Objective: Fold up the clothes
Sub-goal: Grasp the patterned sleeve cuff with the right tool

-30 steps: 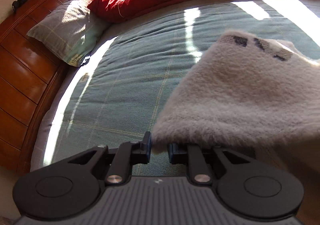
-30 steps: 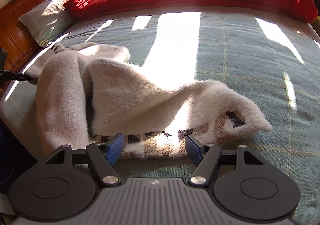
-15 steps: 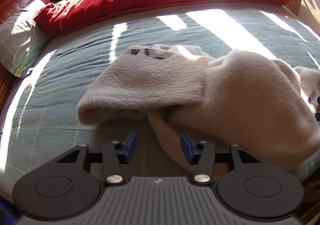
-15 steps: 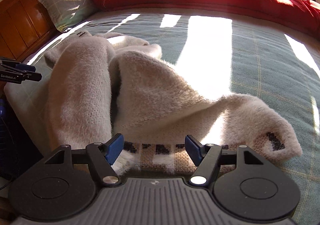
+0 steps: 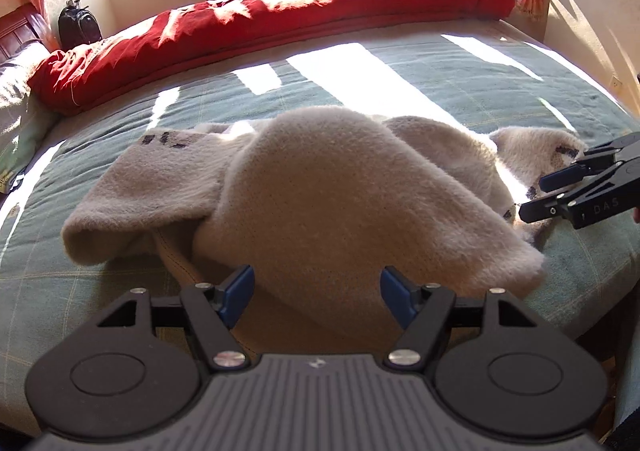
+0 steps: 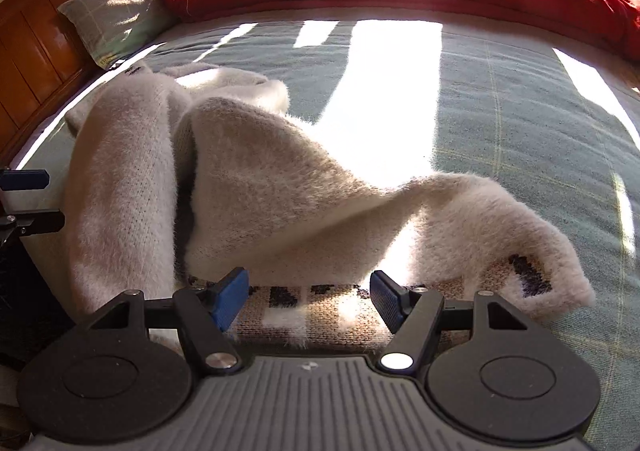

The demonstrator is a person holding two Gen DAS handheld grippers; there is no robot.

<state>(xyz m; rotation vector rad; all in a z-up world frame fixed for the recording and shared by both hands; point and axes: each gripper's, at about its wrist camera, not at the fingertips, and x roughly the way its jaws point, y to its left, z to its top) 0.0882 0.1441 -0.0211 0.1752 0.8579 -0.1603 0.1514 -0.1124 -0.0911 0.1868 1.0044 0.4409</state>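
On the bed [image 5: 460,91], a fuzzy sweater [image 5: 320,203] is spread at 12 o'clock; left tool [image 5: 316,295] and right tool [image 6: 308,297] are held released.

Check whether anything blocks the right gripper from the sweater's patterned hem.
Nothing visible does. The right gripper is open, jaws straddling the brown-and-black patterned hem of the fluffy cream knitted sweater on the green checked bedspread.

One fuzzy cream sweater [image 5: 320,203]. One bed [image 6: 520,123] with green checked cover. One red duvet [image 5: 280,11]. One pillow [image 6: 116,15]. One wooden headboard [image 6: 28,51]. One dark bag [image 5: 78,25]. Two grippers: left gripper [image 5: 316,291], right gripper [image 6: 308,297], each with two blue-padded fingers.
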